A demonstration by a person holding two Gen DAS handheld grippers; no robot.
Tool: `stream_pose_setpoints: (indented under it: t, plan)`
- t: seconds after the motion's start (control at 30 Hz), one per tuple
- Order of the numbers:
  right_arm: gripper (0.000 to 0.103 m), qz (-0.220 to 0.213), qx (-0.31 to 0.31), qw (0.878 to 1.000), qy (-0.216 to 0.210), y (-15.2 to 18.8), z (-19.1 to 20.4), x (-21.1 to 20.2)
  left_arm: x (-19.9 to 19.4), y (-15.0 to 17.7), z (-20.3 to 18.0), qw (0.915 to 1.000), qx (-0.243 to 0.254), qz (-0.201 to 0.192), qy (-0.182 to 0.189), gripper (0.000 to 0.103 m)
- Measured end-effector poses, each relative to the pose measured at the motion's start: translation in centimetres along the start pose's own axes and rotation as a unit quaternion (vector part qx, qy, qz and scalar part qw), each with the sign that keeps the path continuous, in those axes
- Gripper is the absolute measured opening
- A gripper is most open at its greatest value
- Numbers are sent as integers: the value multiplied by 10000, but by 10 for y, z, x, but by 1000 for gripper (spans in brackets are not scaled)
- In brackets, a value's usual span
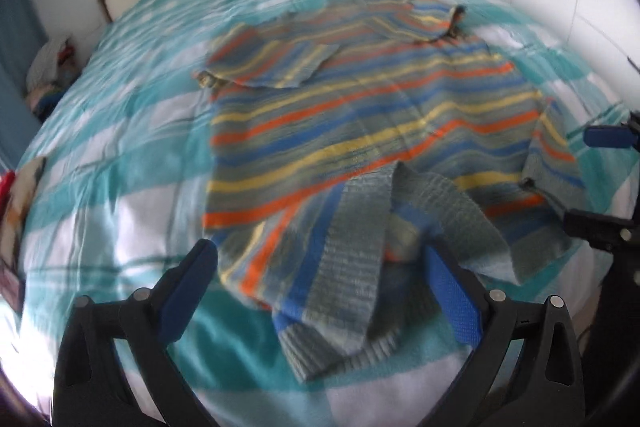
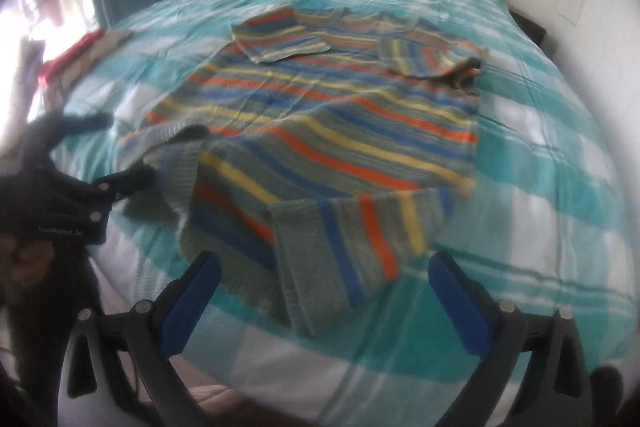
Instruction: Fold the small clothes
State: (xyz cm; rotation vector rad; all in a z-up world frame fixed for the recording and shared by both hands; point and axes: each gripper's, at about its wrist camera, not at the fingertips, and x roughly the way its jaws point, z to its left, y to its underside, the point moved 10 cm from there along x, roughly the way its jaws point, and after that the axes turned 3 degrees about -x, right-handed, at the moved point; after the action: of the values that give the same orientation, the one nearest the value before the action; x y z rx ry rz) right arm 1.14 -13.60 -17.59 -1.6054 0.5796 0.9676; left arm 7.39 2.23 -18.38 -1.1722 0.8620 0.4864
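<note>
Clearly the striped sweater (image 1: 360, 115) lay spread on the bed (image 1: 120, 155), over a teal and white checked duvet, with both sleeves already turned in across the chest at the far end. Its near hem was rumpled: a ribbed hem band (image 1: 356, 267) had flopped over itself in the left wrist view, and a folded corner (image 2: 344, 251) lay between the fingers in the right wrist view. The left gripper (image 1: 320, 291) stood with its blue pads wide apart, straddling that ribbed band without pressing on it. The right gripper (image 2: 324, 295) was likewise spread, nothing clamped between its pads. Judging from this, the step in hand was to take the near hem at its two corners. To do it well, each gripper should bite a corner through all layers, not only the loose ribbing, then pull the hem taut between them before carrying it toward the collar. Both views were blurred, so exact contact was hard to tell.
</note>
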Motion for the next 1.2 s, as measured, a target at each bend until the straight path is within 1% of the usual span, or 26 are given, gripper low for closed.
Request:
stream_pose_setpoints:
  t: [0.03,0.07,0.1,0.13,0.17,0.2,0.27,0.33,0.4,0.47,0.53,0.63,0.7,0.73,0.77,0.8,0.83,0.87,0.9,0.97,1.03,1.07,1.1,1.13,1.17,1.2]
  plan:
    - [80,16,-70,10000,-26,0,1,9,3,0,1,10000,27,28,58,77]
    - [64,122,-77,9999,-93,2,-1,17,6,1,0,9997,41,142,205,44]
    - [29,247,-25,9995,-197,5,-4,22,6,4,-1,9990,28,267,355,20]
    - [10,289,129,9988,-378,7,-8,22,2,6,0,9984,4,304,472,15]
    - [9,234,311,9978,-528,9,-14,16,-4,8,3,9984,14,226,518,14]
    - [5,189,459,9971,-584,12,-21,7,-10,12,6,9983,39,170,560,11]
    - [5,70,761,9947,-689,17,-38,-18,-25,20,11,9974,3,167,707,4]
    - [5,31,1062,9913,-780,25,-56,-46,-42,27,24,9977,-21,92,667,4]
    - [5,80,1196,9903,-706,35,-71,-65,-47,39,34,9979,-23,129,639,4]
    - [5,307,1343,9881,-690,51,-79,-67,-37,46,37,9982,98,272,526,4]
    - [5,547,1431,9856,-714,66,-82,-54,-29,60,37,9979,250,452,395,4]
    - [5,867,1596,9807,-728,89,-89,-32,-30,75,42,9966,173,609,529,4]
    - [6,1011,1659,9783,-724,101,-93,-30,-37,78,47,9956,89,650,672,11]
    - [8,1050,1692,9770,-765,104,-95,-31,-43,79,52,9949,-26,634,786,17]
    - [11,1066,1747,9751,-855,106,-95,-34,-48,79,56,9946,-146,570,857,37]
    - [23,1026,1807,9733,-971,106,-97,-37,-53,77,62,9942,-301,460,928,62]
    - [44,928,1884,9718,-1075,103,-99,-42,-58,73,68,9933,-512,282,997,72]
    - [56,780,1984,9704,-1134,100,-104,-48,-62,68,75,9914,-754,100,1061,80]
    - [73,525,2130,9684,-1190,92,-110,-53,-62,64,79,9893,-936,31,1122,80]
    - [75,213,2267,9651,-1297,80,-117,-55,-49,57,81,9850,-1265,81,1173,80]
    - [75,138,2251,9643,-1388,68,-118,-41,-27,55,75,9841,-1384,328,1064,78]
    - [75,226,2222,9644,-1415,67,-116,-28,-17,58,70,9833,-1395,520,1047,64]
    - [66,387,2218,9621,-1542,68,-112,-13,-8,61,63,9822,-1374,697,1071,25]
    - [37,531,2231,9586,-1687,71,-109,-4,-1,65,54,9808,-1300,864,1168,4]
    - [16,694,2254,9557,-1762,75,-107,4,-2,66,49,9803,-1267,889,1225,3]
    - [4,767,2304,9541,-1751,77,-107,7,-9,64,49,9830,-1187,795,1152,2]
